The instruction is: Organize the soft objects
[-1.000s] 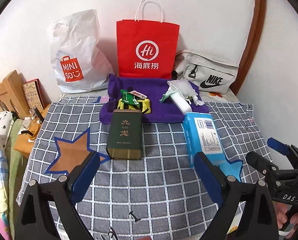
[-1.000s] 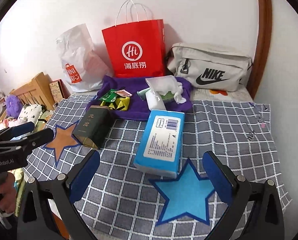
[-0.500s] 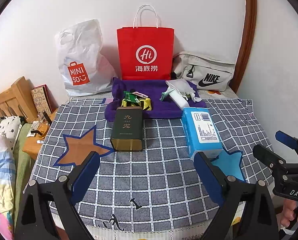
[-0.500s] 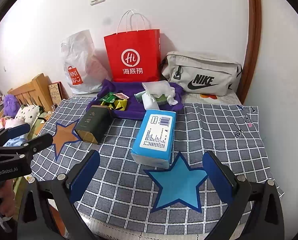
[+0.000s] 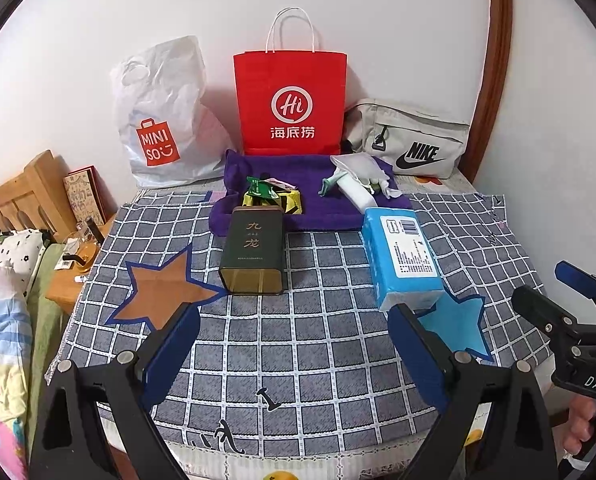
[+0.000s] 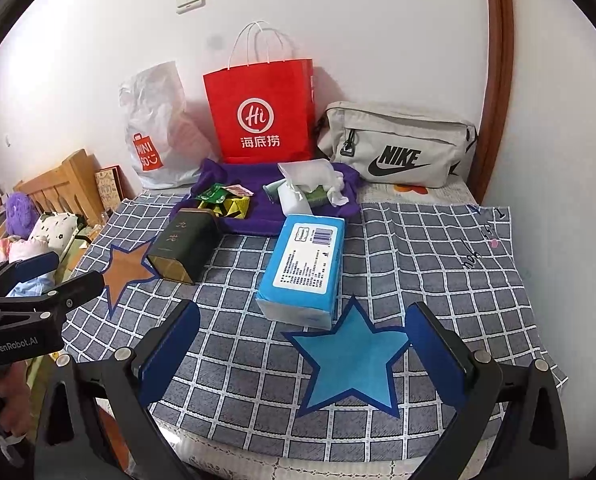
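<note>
Both the left gripper (image 5: 293, 344) and the right gripper (image 6: 302, 344) hang released and empty over the near edge of the checked cloth (image 5: 318, 344), the blue tissue pack (image 6: 304, 270) lying ahead beside the blue star (image 6: 350, 364), the dark tin (image 5: 253, 256) touching the orange star (image 5: 165, 296), the purple towel (image 5: 322, 208) beyond.

Grey tablecloth (image 5: 318, 344) with a white grid, bearing an orange star (image 5: 165, 292) near its left edge and a blue star (image 6: 350, 364) near its front edge, both outlined in dark blue. Purple towel (image 5: 318, 208) at the back edge. Light blue tissue pack (image 6: 304, 268) with a white label; dark green tin (image 5: 253, 252) with gold lettering. Red paper bag (image 5: 291, 100) with white print; white plastic bag (image 5: 161, 112) with a red logo; beige pouch (image 6: 402, 144) with a black logo.
</note>
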A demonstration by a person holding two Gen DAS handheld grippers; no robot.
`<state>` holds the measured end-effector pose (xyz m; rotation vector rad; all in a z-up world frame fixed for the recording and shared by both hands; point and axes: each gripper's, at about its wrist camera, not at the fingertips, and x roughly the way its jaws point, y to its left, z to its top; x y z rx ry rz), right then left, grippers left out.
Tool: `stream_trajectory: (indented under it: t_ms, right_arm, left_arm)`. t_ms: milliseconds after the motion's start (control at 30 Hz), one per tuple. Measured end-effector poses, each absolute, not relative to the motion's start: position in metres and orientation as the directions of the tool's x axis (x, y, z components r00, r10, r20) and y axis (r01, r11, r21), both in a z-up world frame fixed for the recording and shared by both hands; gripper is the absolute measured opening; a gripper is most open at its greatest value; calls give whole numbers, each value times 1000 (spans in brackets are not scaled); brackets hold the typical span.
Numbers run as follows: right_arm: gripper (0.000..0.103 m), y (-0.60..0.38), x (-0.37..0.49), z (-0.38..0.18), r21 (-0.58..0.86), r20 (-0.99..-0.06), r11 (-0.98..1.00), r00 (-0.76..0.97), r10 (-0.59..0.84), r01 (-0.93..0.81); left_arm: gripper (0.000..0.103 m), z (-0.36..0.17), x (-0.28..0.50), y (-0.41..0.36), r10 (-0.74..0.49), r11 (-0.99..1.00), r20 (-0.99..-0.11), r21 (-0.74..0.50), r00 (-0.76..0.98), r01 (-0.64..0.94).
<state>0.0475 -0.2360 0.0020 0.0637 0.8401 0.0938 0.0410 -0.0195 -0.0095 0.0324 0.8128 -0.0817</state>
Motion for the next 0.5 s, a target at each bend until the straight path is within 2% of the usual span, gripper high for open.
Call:
stream_trajectory:
  t_ms: [500]
  right_arm:
    - [101, -236, 45, 1, 99, -740, 994, 664, 111, -56]
  left_arm:
    - [95, -10, 38, -22, -69, 996, -729, -8, 681, 92]
